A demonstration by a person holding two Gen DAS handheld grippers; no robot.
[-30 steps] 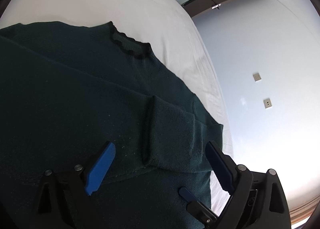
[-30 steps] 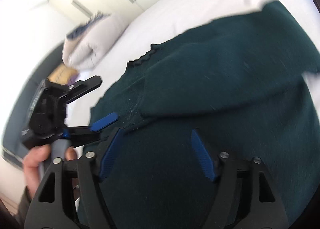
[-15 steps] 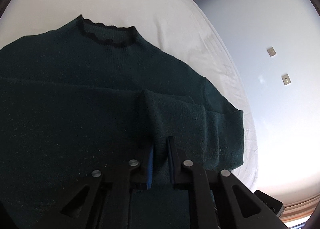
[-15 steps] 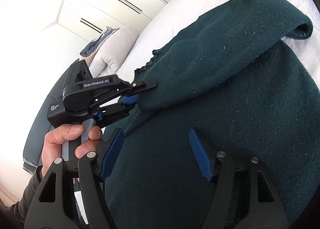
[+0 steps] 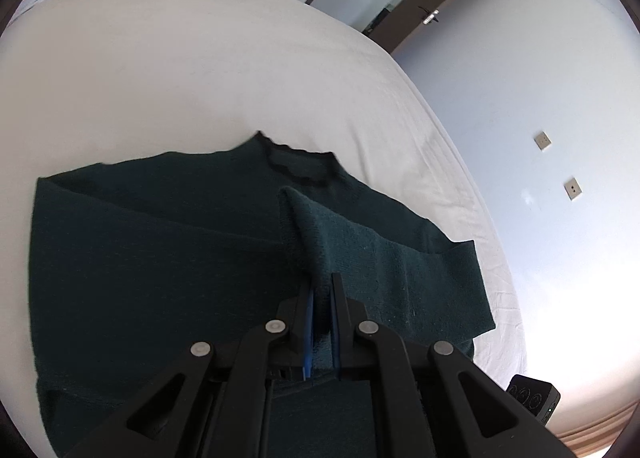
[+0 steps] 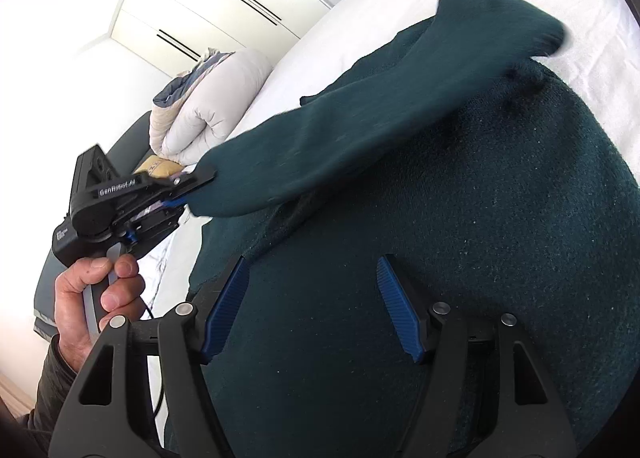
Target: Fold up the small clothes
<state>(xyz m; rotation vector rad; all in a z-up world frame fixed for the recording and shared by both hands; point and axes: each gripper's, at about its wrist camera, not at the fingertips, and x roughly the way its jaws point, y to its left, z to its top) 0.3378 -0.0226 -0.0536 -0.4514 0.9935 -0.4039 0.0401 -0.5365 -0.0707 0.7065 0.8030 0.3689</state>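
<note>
Item: dark green sweater (image 5: 160, 258), spread flat on the white bed (image 5: 200, 78), collar away from me. One sleeve (image 6: 360, 130) is raised clear of the body, its cuff clamped in my left tool (image 5: 322, 310), jaws pinched tight on the knit. My right tool (image 6: 312, 306) hangs over the lower body, jaws wide, nothing between them.
Step in hand: folding the sleeve.
Next, as I judge: carry the cuff across the chest, lay it flat, release.
</note>
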